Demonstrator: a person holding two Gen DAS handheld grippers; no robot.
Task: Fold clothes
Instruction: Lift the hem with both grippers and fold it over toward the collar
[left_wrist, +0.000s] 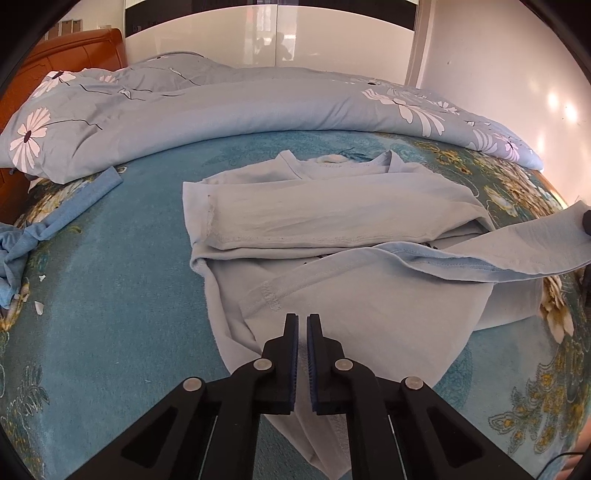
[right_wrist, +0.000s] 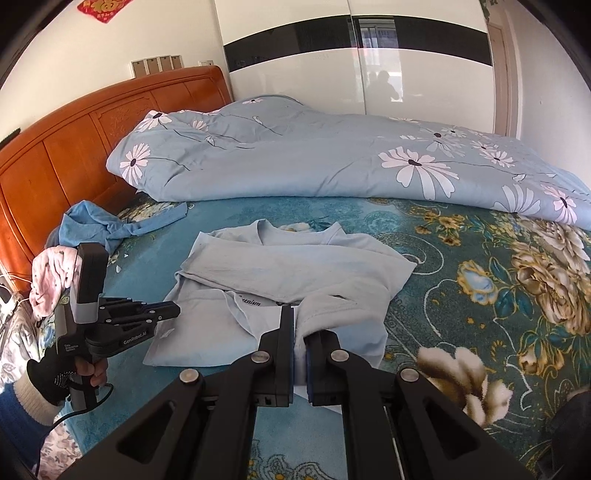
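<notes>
lying below empty, closed left jaws, shirt sleeve pinched in right jaws.

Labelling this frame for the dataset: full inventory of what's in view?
shirt: 1, pale blue, mid-bed, partly folded
bedspread: 1, teal floral, under the shirt
duvet: 1, grey-blue with daisies, far side of the bed
blue garment: 1, bunched near the headboard
pink cloth: 1, left edge
headboard: 1, orange wood
wardrobe: 1, white, black band
left gripper: shut, empty, over the hem
right gripper: shut on the shirt's sleeve
gloved hand: 1, black, holding the left gripper
</notes>
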